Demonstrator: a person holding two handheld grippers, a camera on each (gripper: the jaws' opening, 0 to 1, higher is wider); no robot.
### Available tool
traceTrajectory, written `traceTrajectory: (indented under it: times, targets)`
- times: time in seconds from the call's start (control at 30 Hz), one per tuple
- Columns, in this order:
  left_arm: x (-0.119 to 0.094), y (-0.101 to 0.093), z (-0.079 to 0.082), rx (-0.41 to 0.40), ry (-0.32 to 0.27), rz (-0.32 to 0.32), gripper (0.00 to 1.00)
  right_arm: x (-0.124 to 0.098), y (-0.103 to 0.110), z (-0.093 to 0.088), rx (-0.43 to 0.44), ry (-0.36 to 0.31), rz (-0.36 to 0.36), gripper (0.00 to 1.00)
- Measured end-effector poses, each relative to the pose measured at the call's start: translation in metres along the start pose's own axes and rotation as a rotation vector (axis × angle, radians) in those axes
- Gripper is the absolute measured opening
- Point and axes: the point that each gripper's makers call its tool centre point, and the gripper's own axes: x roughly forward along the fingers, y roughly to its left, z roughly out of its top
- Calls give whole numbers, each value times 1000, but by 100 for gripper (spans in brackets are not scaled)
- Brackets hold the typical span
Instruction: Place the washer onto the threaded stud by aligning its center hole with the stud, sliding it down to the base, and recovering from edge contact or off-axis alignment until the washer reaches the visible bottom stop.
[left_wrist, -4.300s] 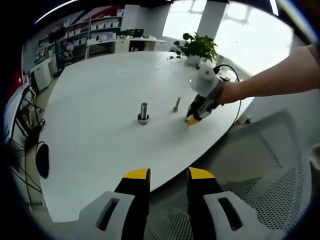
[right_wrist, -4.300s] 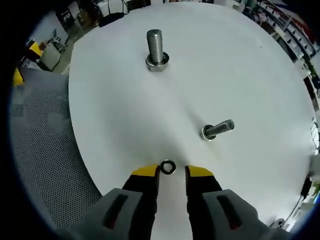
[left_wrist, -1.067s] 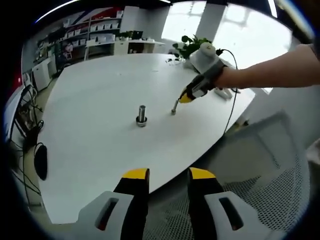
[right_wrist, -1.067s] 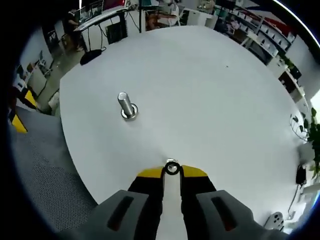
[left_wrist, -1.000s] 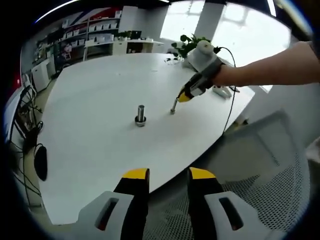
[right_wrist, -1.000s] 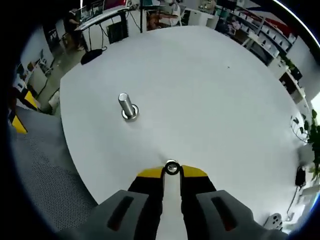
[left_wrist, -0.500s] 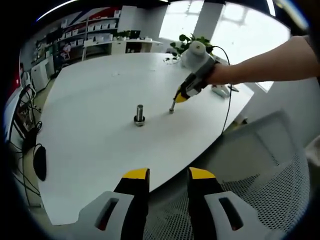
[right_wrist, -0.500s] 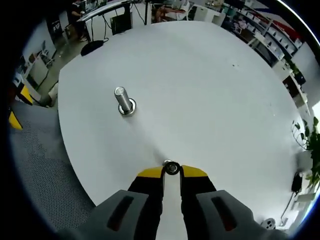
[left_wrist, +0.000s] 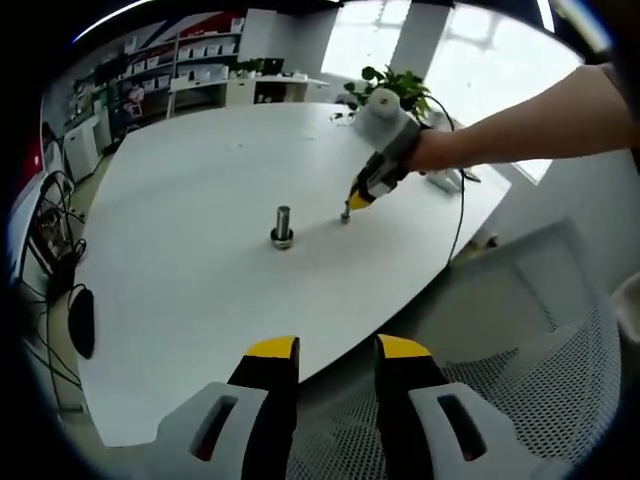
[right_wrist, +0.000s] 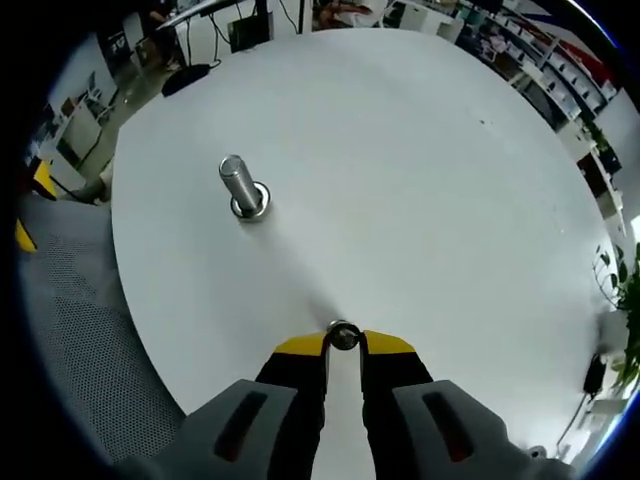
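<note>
Right claw (right_wrist: 343, 343) grips washer (right_wrist: 343, 336) right above small stud; left claw (left_wrist: 337, 352) empty, jaws apart, parked off the surface (right_wrist: 420, 170) edge.

Risk: the washer is pinched by its rim at the very fingertips, so a tilted descent could catch its edge on the stud top or thread and jam, or twist it out of the grip. In the left gripper view the right claw tip sits at the small stud (left_wrist: 344, 213), apparently just above it; whether hole and stud line up can't be told. In the right gripper view the washer hides that stud directly ahead of the tips. Larger threaded stud (right_wrist: 240, 188) stands ahead and left of the right claw, well apart.
</note>
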Motion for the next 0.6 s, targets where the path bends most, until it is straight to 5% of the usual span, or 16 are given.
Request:
traceTrajectory:
  times: [0.6]
  targets:
    - [0,4,0,-16,-3,22,28,18,5,-9,-34,33,32,16]
